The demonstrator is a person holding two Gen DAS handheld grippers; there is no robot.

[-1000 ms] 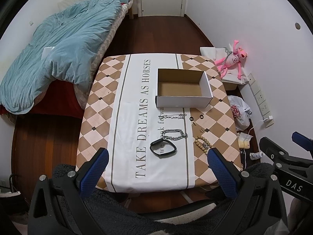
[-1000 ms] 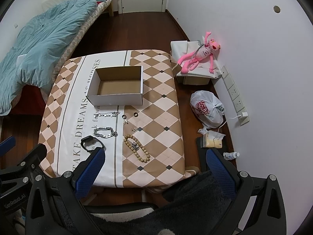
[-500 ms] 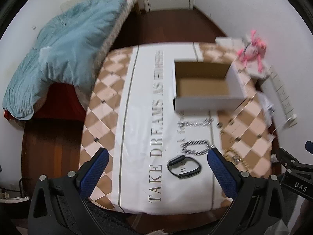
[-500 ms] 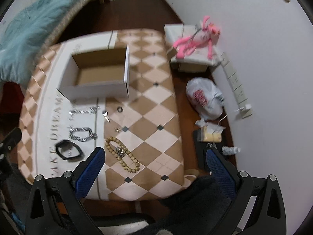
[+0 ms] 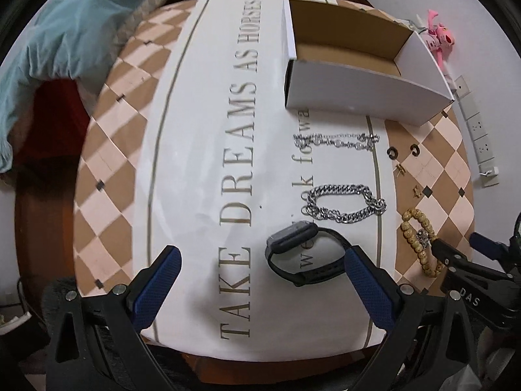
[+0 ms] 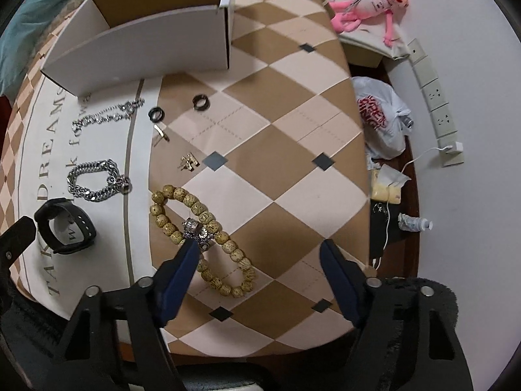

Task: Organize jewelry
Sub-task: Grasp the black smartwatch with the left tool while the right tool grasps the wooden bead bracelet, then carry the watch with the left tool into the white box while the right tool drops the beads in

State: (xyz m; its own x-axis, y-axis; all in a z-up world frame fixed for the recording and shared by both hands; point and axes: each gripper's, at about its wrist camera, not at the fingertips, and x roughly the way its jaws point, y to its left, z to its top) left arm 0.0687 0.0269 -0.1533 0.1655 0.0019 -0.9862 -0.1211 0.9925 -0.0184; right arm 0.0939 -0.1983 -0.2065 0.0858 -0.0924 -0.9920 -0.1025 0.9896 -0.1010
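Note:
An open white cardboard box (image 5: pixel 358 91) (image 6: pixel 136 42) stands at the far side of the table. In front of it lie a thin silver chain (image 5: pixel 335 140) (image 6: pixel 107 115), a thick silver chain bracelet (image 5: pixel 345 207) (image 6: pixel 94 181), a black watch (image 5: pixel 302 254) (image 6: pixel 65 226), a wooden bead bracelet (image 5: pixel 420 241) (image 6: pixel 208 241), two black rings (image 6: pixel 155 114) (image 6: pixel 199 101) and small gold earrings (image 6: pixel 188 162). My left gripper (image 5: pixel 260 273) is open, low over the watch. My right gripper (image 6: pixel 260 254) is open over the bead bracelet, its left finger over the beads.
The table wears a checked cloth (image 6: pixel 276 130) with printed lettering. A bed with a blue duvet (image 5: pixel 65 32) is to the left. A pink plush toy (image 6: pixel 368 3), a plastic bag (image 6: pixel 381 110) and a power strip (image 6: pixel 433 91) lie on the floor to the right.
Both grippers have moved forward and down toward the table. The watch now sits by my left gripper's right finger and the bead bracelet under my right gripper.

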